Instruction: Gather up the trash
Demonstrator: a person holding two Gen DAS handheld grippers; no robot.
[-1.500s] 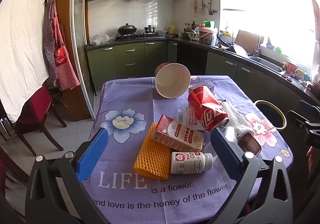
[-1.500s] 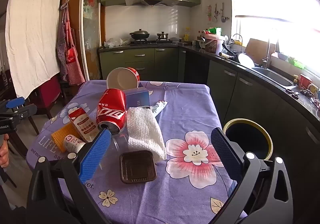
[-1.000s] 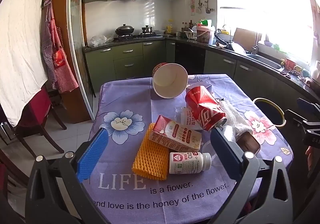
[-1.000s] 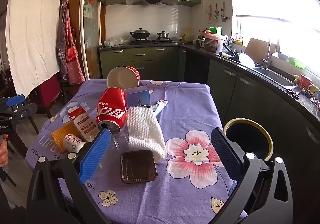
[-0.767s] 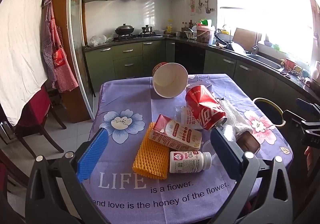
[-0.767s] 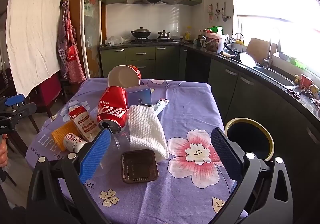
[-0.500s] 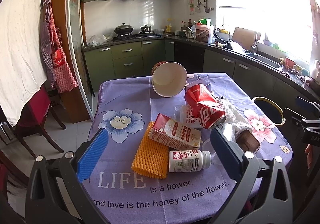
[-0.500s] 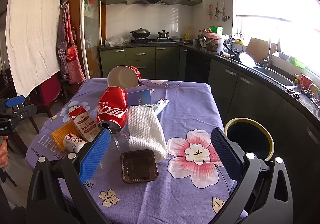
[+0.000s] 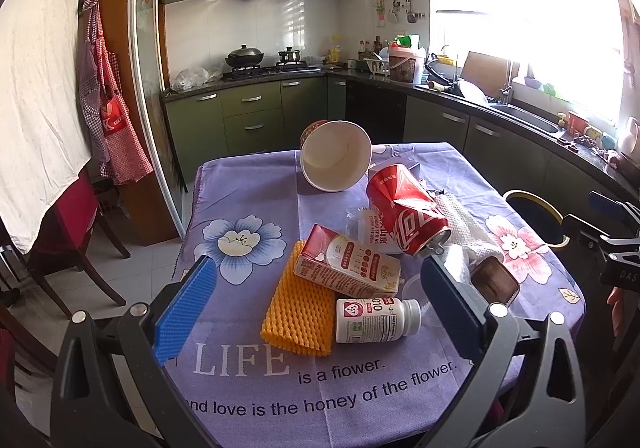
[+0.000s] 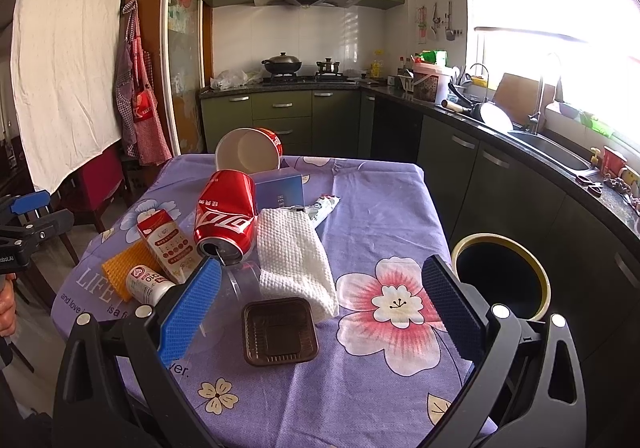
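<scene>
Both my grippers — left [image 9: 316, 300], right [image 10: 320, 298] — gape wide, empty; dented red cola can [image 10: 225, 213] at eleven o'clock, round black yellow-rimmed bin [image 10: 500, 276] at two.

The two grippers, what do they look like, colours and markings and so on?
Both match. The left gripper and right gripper each have a black plastic frame with triangular cut-outs and silver bolt heads, and two jaws faced with ribbed blue pads. From the right wrist view, the left gripper's body shows small white lettering, too small to read fully. No cables or sleeves are visible.
</scene>
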